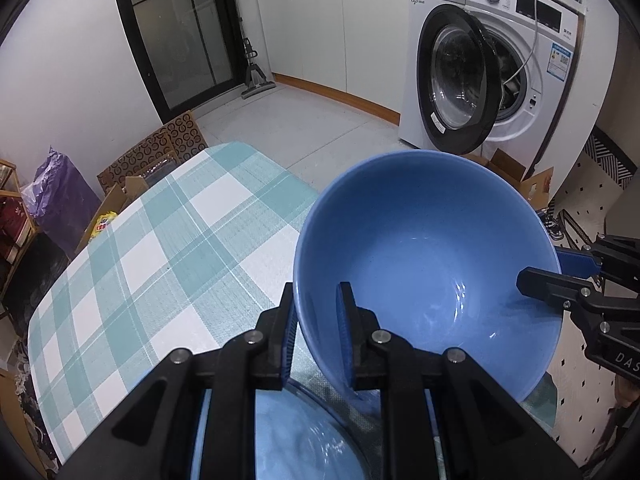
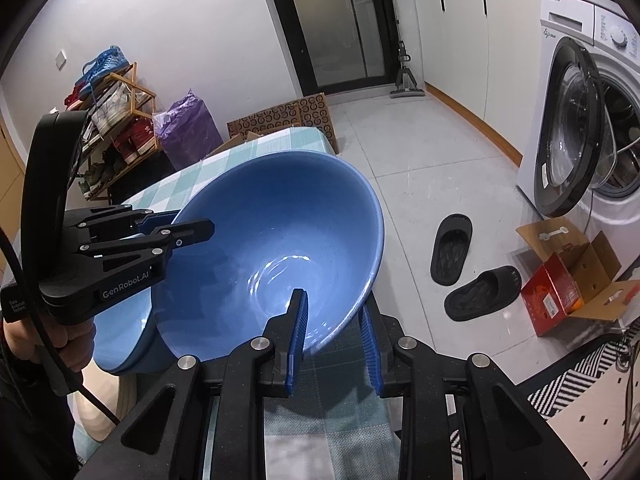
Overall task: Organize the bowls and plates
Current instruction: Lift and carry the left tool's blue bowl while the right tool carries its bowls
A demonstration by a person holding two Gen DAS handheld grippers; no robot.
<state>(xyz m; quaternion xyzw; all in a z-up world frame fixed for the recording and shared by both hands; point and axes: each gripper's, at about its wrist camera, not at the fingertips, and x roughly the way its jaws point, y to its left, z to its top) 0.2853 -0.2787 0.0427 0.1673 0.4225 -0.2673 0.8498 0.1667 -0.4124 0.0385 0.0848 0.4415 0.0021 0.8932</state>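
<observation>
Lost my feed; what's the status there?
Both hand-held grippers, left and right, clamped on blue bowl rim, opposite sides. Bowl tilted above table. Second bowl below.

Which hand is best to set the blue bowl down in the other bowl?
Probably left. The left tool and right tool both pinch the rim of the blue bowl, but the second bowl sits right under the left one.

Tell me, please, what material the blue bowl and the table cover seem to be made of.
Blue bowl: probably glazed ceramic, perhaps melamine; smooth and glossy, with bright light reflections inside. Table cover: looks like woven vinyl or coated fabric; matte, with a fine mesh texture and a teal-and-white check pattern.
</observation>
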